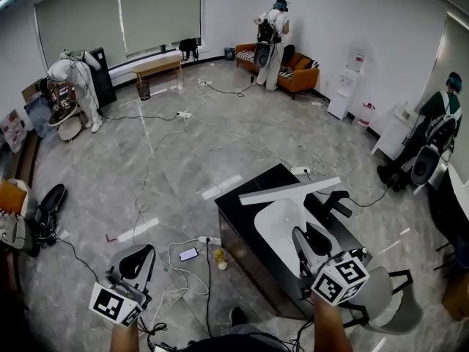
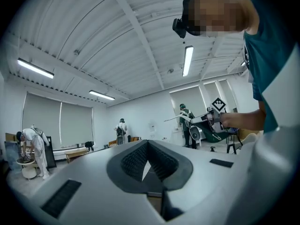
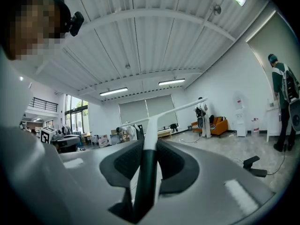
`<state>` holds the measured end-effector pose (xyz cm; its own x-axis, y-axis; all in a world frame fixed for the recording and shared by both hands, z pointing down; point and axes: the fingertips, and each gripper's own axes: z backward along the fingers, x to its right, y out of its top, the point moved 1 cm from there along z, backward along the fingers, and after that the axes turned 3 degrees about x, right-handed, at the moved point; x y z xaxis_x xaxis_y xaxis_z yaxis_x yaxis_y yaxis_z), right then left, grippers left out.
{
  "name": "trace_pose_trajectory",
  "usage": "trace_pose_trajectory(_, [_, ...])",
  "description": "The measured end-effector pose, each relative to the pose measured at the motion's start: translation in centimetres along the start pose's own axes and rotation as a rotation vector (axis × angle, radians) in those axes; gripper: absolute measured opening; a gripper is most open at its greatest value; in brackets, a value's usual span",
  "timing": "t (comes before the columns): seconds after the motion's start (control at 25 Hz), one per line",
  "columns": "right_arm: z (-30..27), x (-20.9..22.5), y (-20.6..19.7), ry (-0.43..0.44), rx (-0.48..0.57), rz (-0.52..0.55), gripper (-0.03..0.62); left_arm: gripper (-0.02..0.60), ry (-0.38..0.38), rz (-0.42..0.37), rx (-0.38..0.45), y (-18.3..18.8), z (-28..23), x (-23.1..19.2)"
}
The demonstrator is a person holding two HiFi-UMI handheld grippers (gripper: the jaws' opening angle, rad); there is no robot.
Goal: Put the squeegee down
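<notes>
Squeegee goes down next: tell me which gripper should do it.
Right. The right gripper grips the squeegee by its handle above the black table; the left gripper is empty, out over the floor.

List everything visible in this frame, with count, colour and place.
squeegee: 1, white blade on a black handle, held over the basin
counter: 1, black, centre right
basin: 1, white, on the counter
sofa: 1, orange, far wall
water dispenser: 1, white, right of the sofa
bench: 1, light wood, under the windows
phone: 1, dark, on the floor left of the counter
cables: several, white and black, across the floor
people: 3, one at the sofa, one far left, one far right
left claw: 1, grey, lower left, empty
right claw: 1, grey, lower right, gripping the squeegee handle
</notes>
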<state>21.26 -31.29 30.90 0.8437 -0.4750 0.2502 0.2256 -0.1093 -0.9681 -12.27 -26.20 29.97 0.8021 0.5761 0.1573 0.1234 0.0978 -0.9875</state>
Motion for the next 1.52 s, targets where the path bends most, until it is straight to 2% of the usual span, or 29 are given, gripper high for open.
trace_pose_trajectory(0.56, [-9.9, 9.5, -5.3, 0.034, -0.093, -0.045, 0.103, 0.006, 0.059, 0.011, -0.092, -4.9, -7.7, -1.6])
trace_pose_trajectory(0.96, [-14.9, 14.1, -11.4, 0.028, -0.169, -0.091, 0.103, 0.006, 0.083, 0.043, -0.156, -9.9, -11.6, -3.0])
trace_pose_trajectory(1.52, [-21.4, 17.8, -21.4, 0.014, -0.294, -0.161, 0.103, 0.006, 0.112, 0.117, -0.233, -18.4, -15.5, -6.4])
